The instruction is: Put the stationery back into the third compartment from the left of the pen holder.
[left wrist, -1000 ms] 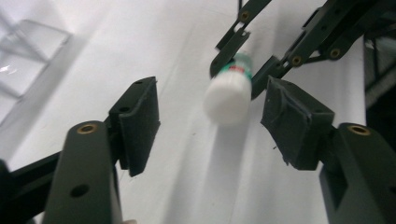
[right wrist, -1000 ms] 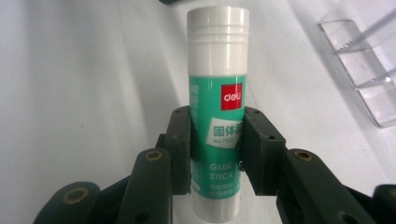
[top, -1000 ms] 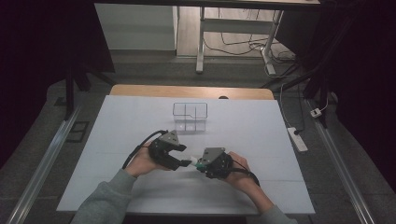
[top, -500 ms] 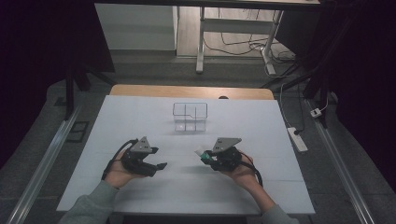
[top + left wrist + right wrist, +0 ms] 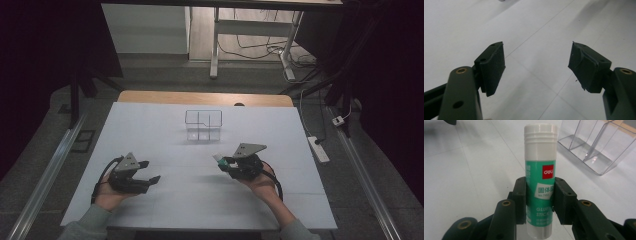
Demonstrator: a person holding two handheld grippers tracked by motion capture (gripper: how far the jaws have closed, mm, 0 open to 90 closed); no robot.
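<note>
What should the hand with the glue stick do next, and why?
Probably carry the glue stick forward toward the clear organizer. The right gripper is shut on it, its white cap pointing that way, the organizer's compartments look empty, and the left gripper is open, holding nothing.

glue stick (image 5: 540, 187) | "deli" red tag | "固体胶" | "GLUE STICK"
</note>
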